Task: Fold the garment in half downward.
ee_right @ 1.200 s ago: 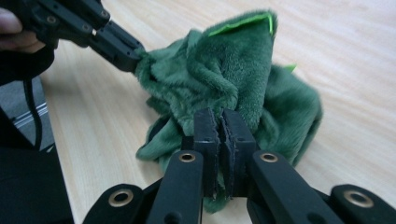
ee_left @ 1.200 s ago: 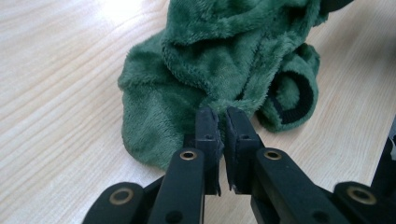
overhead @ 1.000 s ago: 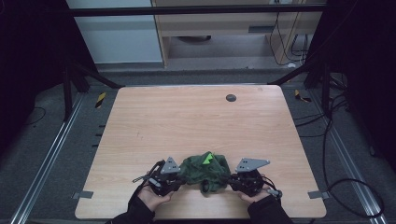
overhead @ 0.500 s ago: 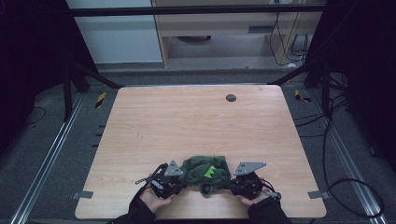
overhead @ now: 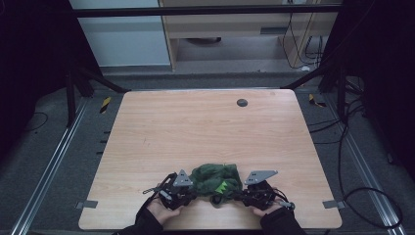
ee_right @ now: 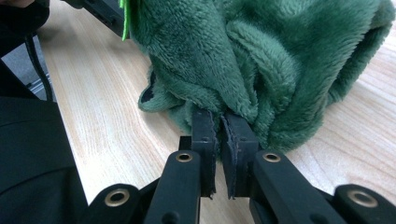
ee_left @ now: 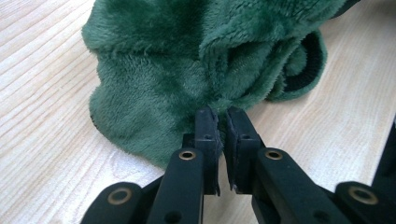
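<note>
The cloth (overhead: pixel 215 178) is lying bunched on the table (overhead: pixel 205 132), close to the near edge and about midway between its left and right edges. The left gripper (overhead: pixel 188 192) is sitting just left of the cloth, the right gripper (overhead: pixel 243 192) just right of it, each one touching its side of the bundle. Both hands are coming in over the near edge, the left hand (overhead: pixel 161 211) behind its gripper, the right hand (overhead: pixel 266 209) behind the other. A small disc (overhead: pixel 242 102) is lying near the far edge, toward the right corner, well apart from the cloth.
</note>
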`<state>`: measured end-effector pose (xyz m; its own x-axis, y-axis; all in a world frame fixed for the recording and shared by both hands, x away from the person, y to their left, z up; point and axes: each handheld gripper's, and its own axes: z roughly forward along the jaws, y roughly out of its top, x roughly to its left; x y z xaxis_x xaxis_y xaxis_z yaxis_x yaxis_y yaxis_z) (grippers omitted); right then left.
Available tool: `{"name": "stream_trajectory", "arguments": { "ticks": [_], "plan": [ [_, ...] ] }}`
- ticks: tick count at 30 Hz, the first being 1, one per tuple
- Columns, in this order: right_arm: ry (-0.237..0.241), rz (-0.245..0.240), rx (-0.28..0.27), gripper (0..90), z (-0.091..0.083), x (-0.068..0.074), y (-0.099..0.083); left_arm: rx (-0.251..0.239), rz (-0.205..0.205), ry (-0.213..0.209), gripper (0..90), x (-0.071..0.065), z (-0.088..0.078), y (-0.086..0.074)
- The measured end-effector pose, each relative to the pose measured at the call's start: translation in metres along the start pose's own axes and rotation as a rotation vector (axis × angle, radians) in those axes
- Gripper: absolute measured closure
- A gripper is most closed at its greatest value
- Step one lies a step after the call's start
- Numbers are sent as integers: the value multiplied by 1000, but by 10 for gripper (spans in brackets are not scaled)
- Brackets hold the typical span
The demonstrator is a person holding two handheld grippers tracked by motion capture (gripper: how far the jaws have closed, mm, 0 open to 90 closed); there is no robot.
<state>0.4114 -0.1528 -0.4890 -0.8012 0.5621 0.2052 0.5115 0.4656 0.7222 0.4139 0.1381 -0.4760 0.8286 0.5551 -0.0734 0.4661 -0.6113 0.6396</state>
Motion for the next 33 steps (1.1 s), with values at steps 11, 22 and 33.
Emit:
{"name": "stream_trajectory", "arguments": {
  "ticks": [11,22,33],
  "plan": [
    [-1,19,-41,811,-12,4,1,-60,-36,-3,813,1,-13,-3],
    [-9,42,-62,765,-26,4,0,-86,-51,7,849,2,-24,-4],
    [-39,71,-88,718,-38,1,-3,-99,-84,42,855,12,-33,-7]
  ]
}}
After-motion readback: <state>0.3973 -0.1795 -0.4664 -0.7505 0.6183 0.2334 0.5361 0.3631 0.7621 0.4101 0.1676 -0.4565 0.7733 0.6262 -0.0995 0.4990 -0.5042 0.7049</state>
